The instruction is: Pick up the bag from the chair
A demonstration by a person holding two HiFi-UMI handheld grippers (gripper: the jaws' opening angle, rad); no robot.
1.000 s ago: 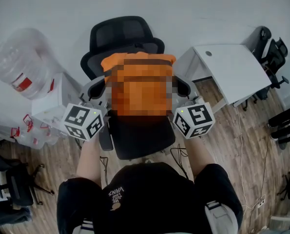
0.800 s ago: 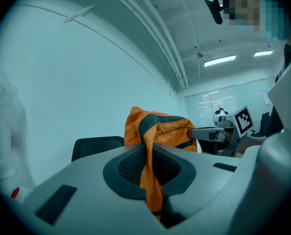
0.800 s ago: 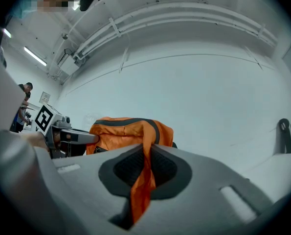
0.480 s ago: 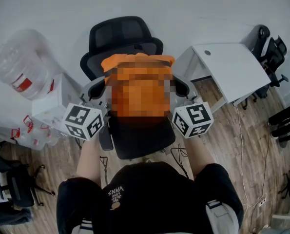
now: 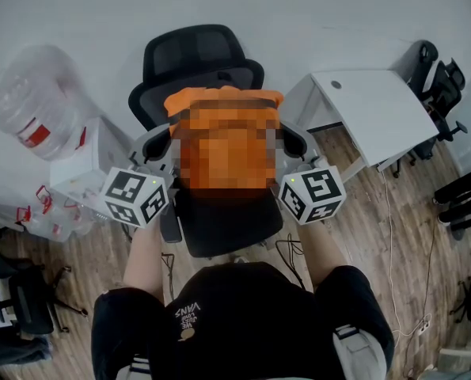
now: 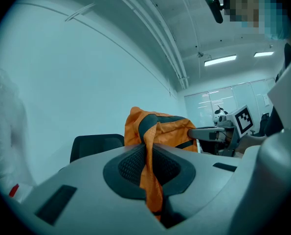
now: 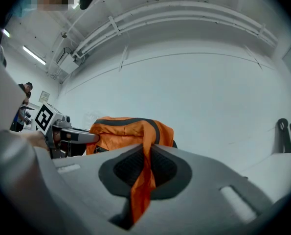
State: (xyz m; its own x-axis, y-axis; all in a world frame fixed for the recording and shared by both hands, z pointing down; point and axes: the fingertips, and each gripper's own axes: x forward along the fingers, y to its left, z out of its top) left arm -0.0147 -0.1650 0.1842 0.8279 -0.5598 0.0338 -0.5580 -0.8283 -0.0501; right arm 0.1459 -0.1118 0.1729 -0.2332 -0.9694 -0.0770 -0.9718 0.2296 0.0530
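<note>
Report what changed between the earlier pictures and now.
Nothing visibly changed. The left gripper and the right gripper stay shut on folds of the orange bag, one at each side. The bag is in the same spot in front of the black chair backrest.

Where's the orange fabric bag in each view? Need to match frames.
Head view: orange fabric bag at centre.
Left gripper view: bag right of centre, strap pinched between the jaws.
Right gripper view: bag left of centre, strap pinched likewise.
Shared landmark: the plain white wall behind it.
</note>
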